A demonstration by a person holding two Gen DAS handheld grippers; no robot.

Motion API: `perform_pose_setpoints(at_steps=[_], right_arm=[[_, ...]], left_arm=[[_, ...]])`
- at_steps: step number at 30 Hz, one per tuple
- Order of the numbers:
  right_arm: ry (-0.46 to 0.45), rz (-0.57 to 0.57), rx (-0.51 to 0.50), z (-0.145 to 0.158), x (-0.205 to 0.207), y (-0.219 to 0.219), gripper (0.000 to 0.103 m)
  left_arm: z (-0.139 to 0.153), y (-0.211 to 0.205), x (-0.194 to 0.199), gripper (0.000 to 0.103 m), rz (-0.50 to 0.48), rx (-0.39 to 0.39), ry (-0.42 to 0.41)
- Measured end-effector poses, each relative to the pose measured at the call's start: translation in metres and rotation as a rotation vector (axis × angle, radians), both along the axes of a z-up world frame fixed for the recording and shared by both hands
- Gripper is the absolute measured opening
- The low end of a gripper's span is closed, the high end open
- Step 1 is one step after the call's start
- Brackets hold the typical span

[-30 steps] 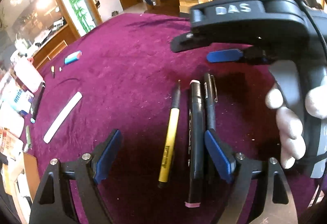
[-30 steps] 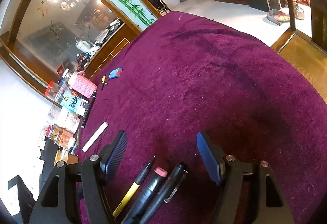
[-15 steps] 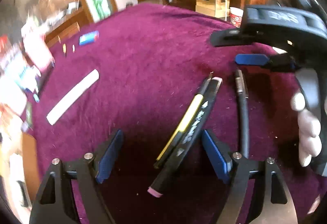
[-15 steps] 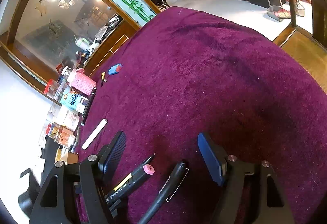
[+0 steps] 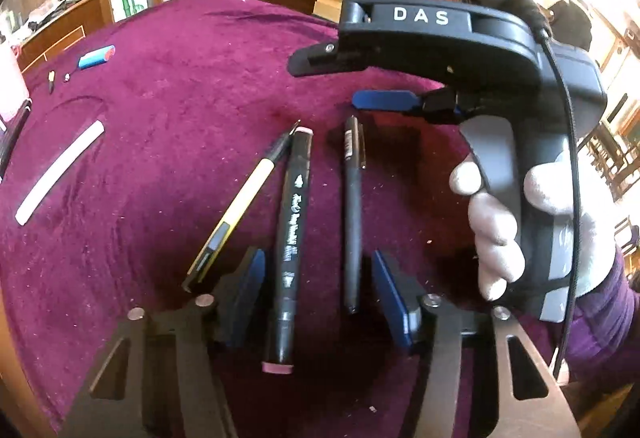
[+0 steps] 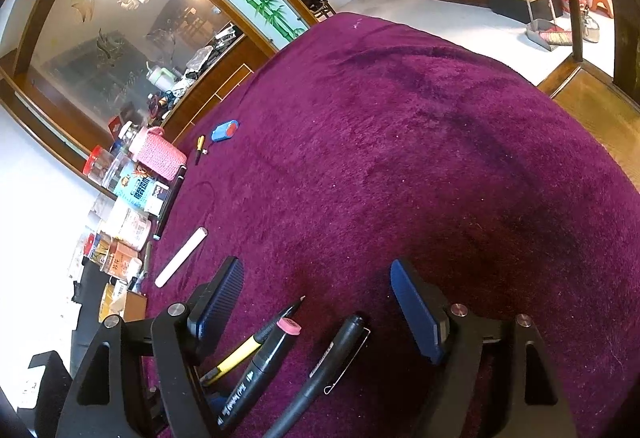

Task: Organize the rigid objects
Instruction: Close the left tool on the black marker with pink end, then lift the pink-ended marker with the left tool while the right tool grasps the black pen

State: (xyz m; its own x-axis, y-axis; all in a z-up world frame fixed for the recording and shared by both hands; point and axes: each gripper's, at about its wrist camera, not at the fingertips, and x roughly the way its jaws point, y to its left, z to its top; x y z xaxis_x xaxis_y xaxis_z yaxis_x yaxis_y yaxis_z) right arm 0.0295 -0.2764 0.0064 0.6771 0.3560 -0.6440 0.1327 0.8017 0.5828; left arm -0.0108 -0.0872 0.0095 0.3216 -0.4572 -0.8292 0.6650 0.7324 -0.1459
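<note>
Three pens lie side by side on the purple cloth (image 5: 168, 110): a yellow pen (image 5: 240, 204), a black marker with pink ends (image 5: 291, 234) and a thin black pen (image 5: 352, 206). My left gripper (image 5: 318, 298) is open, low over the near ends of the marker and the black pen, with both between its fingers. My right gripper (image 6: 316, 302) is open above the far tips of the yellow pen (image 6: 248, 348), marker (image 6: 260, 370) and black pen (image 6: 320, 374). The right gripper also shows in the left wrist view (image 5: 384, 100).
A white stick (image 5: 60, 170) lies to the left, also in the right wrist view (image 6: 182, 256). A blue and red object (image 5: 96, 56) and small bits lie farther back. Jars, boxes and a pink knitted holder (image 6: 158, 154) crowd the table's left edge.
The left gripper's fingers have narrowed around the marker and black pen. The pens have shifted: the yellow pen now angles left and the black pen lies apart. The right gripper stays open.
</note>
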Motion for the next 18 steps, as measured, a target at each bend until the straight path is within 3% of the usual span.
perform_pose_setpoints(at_steps=[4, 11, 14, 18], right_arm=[[0.000, 0.000, 0.000, 0.000, 0.000, 0.000, 0.080], [0.000, 0.001, -0.004, 0.001, 0.000, 0.001, 0.080], [-0.002, 0.003, -0.003, 0.001, 0.000, 0.001, 0.081], [-0.003, 0.006, -0.008, 0.001, 0.000, 0.003, 0.081]], left_arm=[[0.000, -0.008, 0.005, 0.042, 0.010, 0.021, 0.005], [0.002, -0.010, 0.020, 0.039, 0.049, -0.017, 0.031], [0.003, -0.012, 0.012, 0.023, 0.037, -0.037, 0.042], [0.003, -0.004, -0.006, 0.023, 0.034, -0.050, 0.046]])
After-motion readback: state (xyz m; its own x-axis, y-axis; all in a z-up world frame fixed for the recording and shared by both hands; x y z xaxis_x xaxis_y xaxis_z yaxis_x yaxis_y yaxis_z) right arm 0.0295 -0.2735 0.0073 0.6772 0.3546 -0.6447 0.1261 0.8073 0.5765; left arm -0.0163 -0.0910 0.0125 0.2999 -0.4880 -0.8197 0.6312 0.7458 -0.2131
